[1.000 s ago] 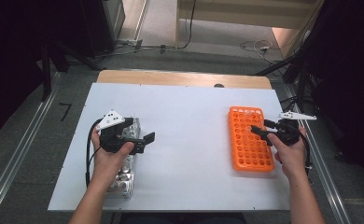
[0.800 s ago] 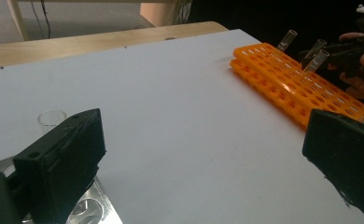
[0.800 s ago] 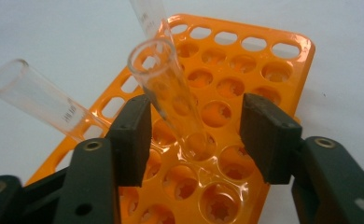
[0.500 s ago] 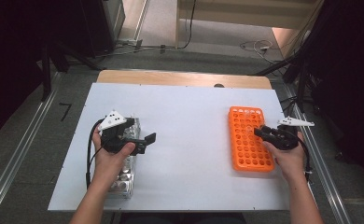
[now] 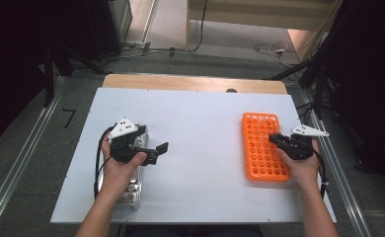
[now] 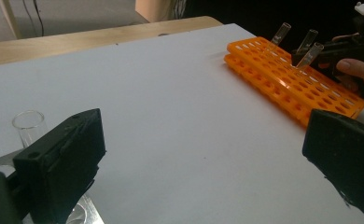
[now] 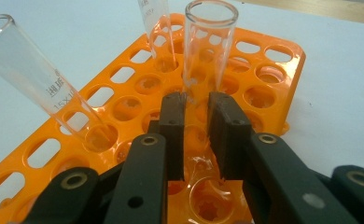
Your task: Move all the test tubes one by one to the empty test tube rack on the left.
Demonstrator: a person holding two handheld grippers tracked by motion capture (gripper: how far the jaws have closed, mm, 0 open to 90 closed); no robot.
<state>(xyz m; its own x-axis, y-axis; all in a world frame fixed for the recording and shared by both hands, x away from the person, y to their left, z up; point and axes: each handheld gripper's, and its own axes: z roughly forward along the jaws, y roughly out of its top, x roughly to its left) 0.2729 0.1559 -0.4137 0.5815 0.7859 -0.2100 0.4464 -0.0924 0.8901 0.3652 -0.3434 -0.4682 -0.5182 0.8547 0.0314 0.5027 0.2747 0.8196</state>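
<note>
Bare white table [image 5: 205,133] is lying open between both grippers; three tubes [image 7: 207,51] are crowding the orange rack [image 5: 259,148], seemingly its far end.

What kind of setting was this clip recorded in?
Probably a lab or recording workspace rather than a home. A white table carries an orange test-tube rack with glass test tubes standing in it, metal floor rails run along both sides, and cables lie on the floor beyond.
</note>
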